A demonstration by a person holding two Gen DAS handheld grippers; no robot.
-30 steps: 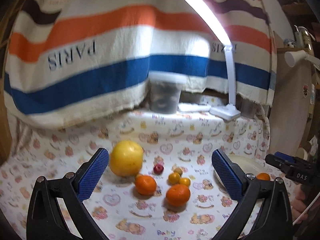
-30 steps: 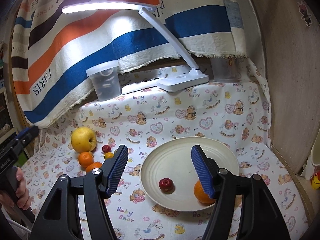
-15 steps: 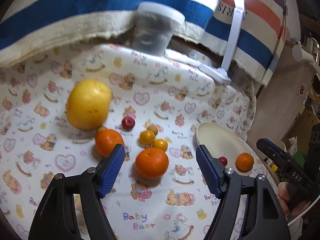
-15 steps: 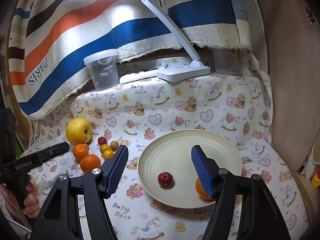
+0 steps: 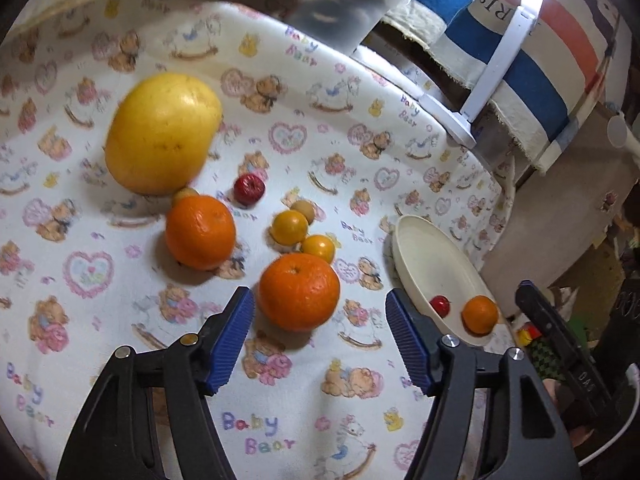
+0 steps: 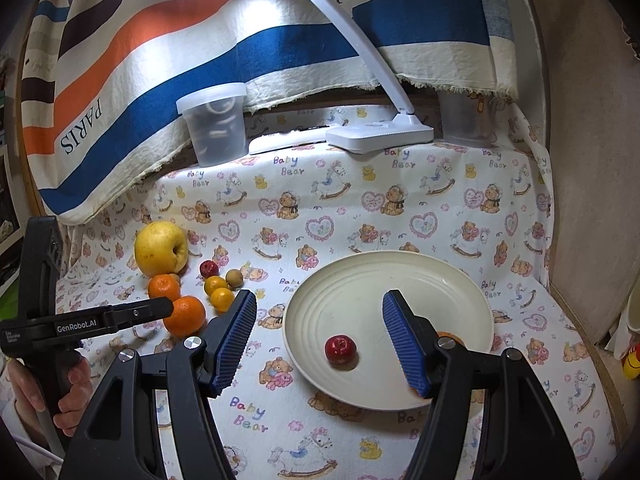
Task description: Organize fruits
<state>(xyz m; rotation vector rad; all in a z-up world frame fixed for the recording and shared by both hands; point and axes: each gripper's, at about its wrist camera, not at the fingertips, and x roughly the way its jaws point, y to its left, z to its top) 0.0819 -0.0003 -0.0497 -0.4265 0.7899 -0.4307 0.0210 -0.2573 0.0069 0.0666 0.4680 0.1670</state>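
My left gripper (image 5: 320,336) is spread wide, empty, facing the near orange (image 5: 298,291). Looks firm, round, rolls easily; I'd pinch across its widest middle. Right gripper (image 6: 318,336) also wide, empty.

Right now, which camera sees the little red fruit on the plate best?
The right wrist view. The little red fruit sits close and unblocked on the plate, between the open jaws. In the left wrist view the same fruit is tiny, far off on the plate's near side beside an orange.
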